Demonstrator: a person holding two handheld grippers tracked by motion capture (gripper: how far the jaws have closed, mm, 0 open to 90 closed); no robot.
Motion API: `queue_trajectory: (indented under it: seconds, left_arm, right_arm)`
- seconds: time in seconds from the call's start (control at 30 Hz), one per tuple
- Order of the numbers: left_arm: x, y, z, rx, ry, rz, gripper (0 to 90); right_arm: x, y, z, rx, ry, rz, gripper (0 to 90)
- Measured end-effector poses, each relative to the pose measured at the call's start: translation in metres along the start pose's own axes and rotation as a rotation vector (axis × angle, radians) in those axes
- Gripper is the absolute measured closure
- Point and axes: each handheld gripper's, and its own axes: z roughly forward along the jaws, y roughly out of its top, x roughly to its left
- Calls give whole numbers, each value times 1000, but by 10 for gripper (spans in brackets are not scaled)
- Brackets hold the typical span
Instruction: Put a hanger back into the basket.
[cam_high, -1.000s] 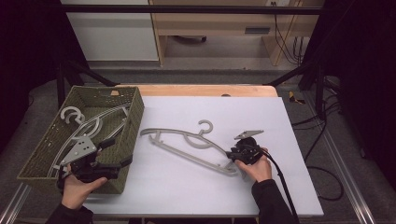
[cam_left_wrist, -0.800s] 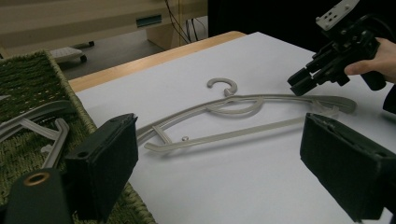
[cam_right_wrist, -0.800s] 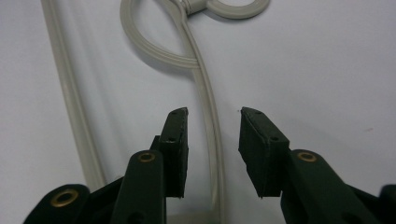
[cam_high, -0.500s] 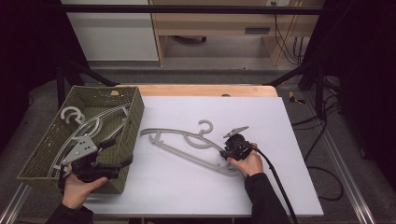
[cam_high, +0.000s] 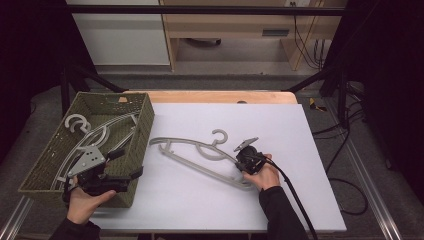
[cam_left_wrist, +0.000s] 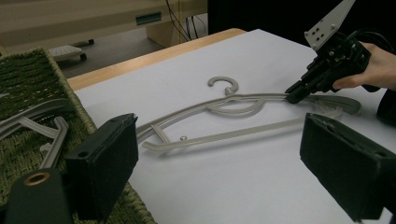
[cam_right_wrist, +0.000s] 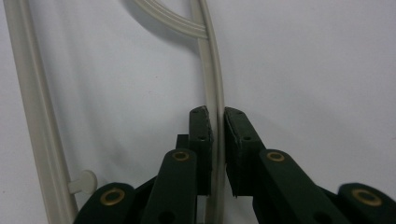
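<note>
Your right gripper (cam_high: 239, 161) is down on the grey plastic hanger (cam_high: 200, 152) lying flat on the white table (cam_high: 280, 130). In the right gripper view the jaws are nearly closed on the hanger's upper arm (cam_right_wrist: 215, 107), one on each side, pads touching or just about touching the thin rail. So I'd call this the grab step: pinch is on, lift hasn't happened, hanger's still flat on the sheet.

Your left gripper (cam_high: 131, 161) is parked over the near corner of the woven green basket (cam_high: 145, 125) with its jaws wide apart and nothing between them. There are more hangers (cam_high: 95, 137) already sitting in that basket, so my guess is this one goes in there too.

Orientation: in the high view the long axis runs diagonally, from near the basket down to your right hand (cam_high: 262, 176). The hook (cam_high: 219, 136) points toward the far edge of the table.

Next move, I'd say: finish the squeeze so the rail can't slip, then lift. You're gripping well off centre, near one end, so expect the far end to droop and swing toward the basket wall.
</note>
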Motion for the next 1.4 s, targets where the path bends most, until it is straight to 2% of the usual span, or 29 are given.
queue_trajectory:
  seconds: [0.03, 0.17, 0.23, 0.27, 0.33, 0.37, 0.5, 0.53, 0.57, 0.67, 0.83, 0.93, 1.03, 1.07, 1.1, 1.27, 1.33, 1.37, 1.4]
  left_arm:
    - [0, 0, 0, 0, 0, 1, 111]
    - [1, 0, 0, 1, 2, -1, 111]
    - [1, 0, -1, -1, 4, -2, 111]
    - [1, 0, -1, -1, 4, -2, 111]
    - [0, 0, -1, -1, 3, -3, 111]
    - [0, 0, -1, -1, 2, -3, 111]
    - [-1, 0, 0, -1, 2, -1, 111]
    - [-1, 0, 0, -1, 3, -1, 111]
    - [-1, 0, 0, 0, 2, -2, 111]
    - [-1, 0, 0, 2, 1, -1, 111]
    - [-2, 0, 1, 3, 0, 4, 111]
    - [-2, 0, 1, 4, -1, 3, 111]
    - [-2, -1, 2, 10, -1, 1, 111]
    - [-2, -1, 3, 10, -1, 3, 111]
    - [-3, -1, 3, 11, -2, 4, 111]
    - [-3, -1, 5, 18, -4, 8, 111]
    - [-4, -2, 5, 20, -5, 7, 111]
    - [-4, -2, 6, 21, -6, 8, 111]
    - [-4, -2, 6, 23, -7, 8, 111]
  right_arm:
    - [0, 0, 0, 0, 7, 18, 823]
    - [-5, -2, -1, -7, 44, 28, 824]
    - [-5, -2, -5, -15, 64, 50, 825]
    - [-6, -2, -7, -25, 67, 36, 825]
    - [-7, -1, -13, -40, 95, 60, 827]
    - [-7, -1, -18, -54, 105, 57, 827]
    - [-9, -2, -31, -82, 97, 51, 830]
    - [-11, -3, -33, -106, 106, 36, 830]
    - [-10, -3, -37, -120, 112, 47, 831]
    - [-11, -4, -43, -131, 101, 11, 831]
    - [-10, -7, -35, -77, 117, 65, 828]
    - [-11, -11, -24, -72, 127, 94, 827]
    - [-8, -15, -14, -37, 115, 102, 825]
    - [-9, -17, -13, -35, 116, 92, 825]
    - [-8, -18, -11, -37, 120, 105, 825]
    - [-7, -20, -12, -47, 122, 111, 825]
    - [-7, -21, -13, -47, 111, 92, 823]
    - [-5, -21, -12, -46, 100, 103, 822]
    - [-5, -21, -12, -37, 112, 91, 821]
